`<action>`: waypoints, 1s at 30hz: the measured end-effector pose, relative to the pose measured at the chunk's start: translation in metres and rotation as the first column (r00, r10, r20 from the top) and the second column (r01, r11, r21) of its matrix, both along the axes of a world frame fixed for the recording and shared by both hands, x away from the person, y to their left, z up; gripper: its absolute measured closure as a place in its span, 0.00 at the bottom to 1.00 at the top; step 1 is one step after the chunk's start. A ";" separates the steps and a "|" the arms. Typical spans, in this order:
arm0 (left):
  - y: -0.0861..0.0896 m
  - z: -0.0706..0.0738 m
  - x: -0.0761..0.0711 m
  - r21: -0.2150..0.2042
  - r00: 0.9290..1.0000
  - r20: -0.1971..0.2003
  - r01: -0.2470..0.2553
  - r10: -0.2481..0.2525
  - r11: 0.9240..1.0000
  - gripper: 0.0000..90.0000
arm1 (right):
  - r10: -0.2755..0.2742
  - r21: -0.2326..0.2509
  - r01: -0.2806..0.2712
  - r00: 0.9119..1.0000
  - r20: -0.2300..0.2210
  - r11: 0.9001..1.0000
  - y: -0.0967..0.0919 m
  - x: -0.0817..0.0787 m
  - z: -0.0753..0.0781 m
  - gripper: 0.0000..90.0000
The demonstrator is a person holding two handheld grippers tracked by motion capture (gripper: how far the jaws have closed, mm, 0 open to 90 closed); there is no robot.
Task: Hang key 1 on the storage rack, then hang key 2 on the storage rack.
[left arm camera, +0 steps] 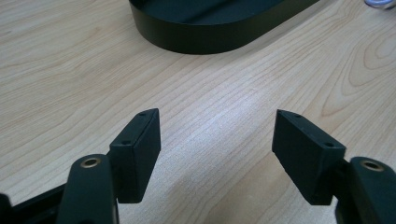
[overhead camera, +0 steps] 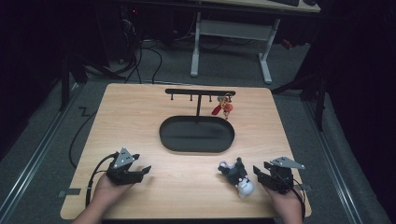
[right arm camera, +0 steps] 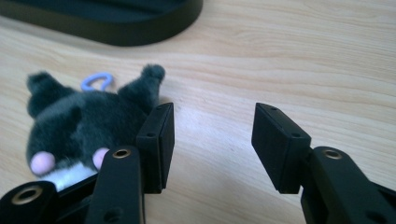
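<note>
R gripper (right arm camera: pixel 212 142) w/ jaws parted, nothing but bare wood between them; the dark grey plush toy (right arm camera: pixel 88 123) lies on the table just outside one jaw, at that view's left, its fur against the jaw's outer face. A pale blue loop (right arm camera: pixel 97 81) shows at the toy's top, pink spots and a white patch at its near end. In the high view the toy (overhead camera: pixel 237 176) sits near the table's front edge, just left of the R gripper (overhead camera: pixel 261 173). L gripper (left arm camera: pixel 217 154) w/ jaws wide apart, empty, over bare tabletop (left arm camera: pixel 70 70); in the high view it rests front-left (overhead camera: pixel 140 171), well apart from the toy. Beyond both: a black oval tray (overhead camera: pixel 196 147) at table centre, w/ a black T-shaped rack (overhead camera: pixel 200 92) rising from it; a red-and-tan charm (overhead camera: pixel 223 108) hangs from a peg on the rack's right side.
</note>
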State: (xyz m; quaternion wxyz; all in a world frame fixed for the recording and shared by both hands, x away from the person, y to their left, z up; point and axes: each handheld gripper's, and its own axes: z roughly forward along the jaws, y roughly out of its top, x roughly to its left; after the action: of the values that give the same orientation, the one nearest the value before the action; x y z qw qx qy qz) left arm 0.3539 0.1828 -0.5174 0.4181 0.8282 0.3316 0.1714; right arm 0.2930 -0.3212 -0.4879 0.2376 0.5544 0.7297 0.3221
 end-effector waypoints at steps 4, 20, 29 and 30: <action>0.000 -0.001 0.003 0.008 1.000 0.007 0.010 -0.010 1.000 0.36 | -0.007 -0.035 0.005 0.999 -0.054 0.999 0.000 0.003 0.004 0.49; -0.009 0.002 0.004 0.002 0.999 0.024 0.045 -0.045 0.999 0.36 | -0.003 -0.141 -0.037 0.961 -0.276 0.989 0.003 0.022 0.016 0.44; -0.009 0.002 0.006 -0.009 0.999 0.021 0.044 -0.044 0.999 0.36 | -0.009 -0.122 -0.039 0.927 -0.376 0.992 0.002 0.032 0.022 0.43; -0.009 0.002 0.005 -0.008 0.999 0.020 0.044 -0.044 0.999 0.36 | -0.005 -0.136 -0.050 0.925 -0.380 0.989 0.003 0.034 0.023 0.43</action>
State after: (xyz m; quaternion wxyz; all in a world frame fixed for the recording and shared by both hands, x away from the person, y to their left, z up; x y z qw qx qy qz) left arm 0.3593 0.1740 -0.5155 0.4287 0.8317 0.3097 0.1691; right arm 0.3267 -0.3185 -0.4651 0.1274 0.5792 0.7894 0.1586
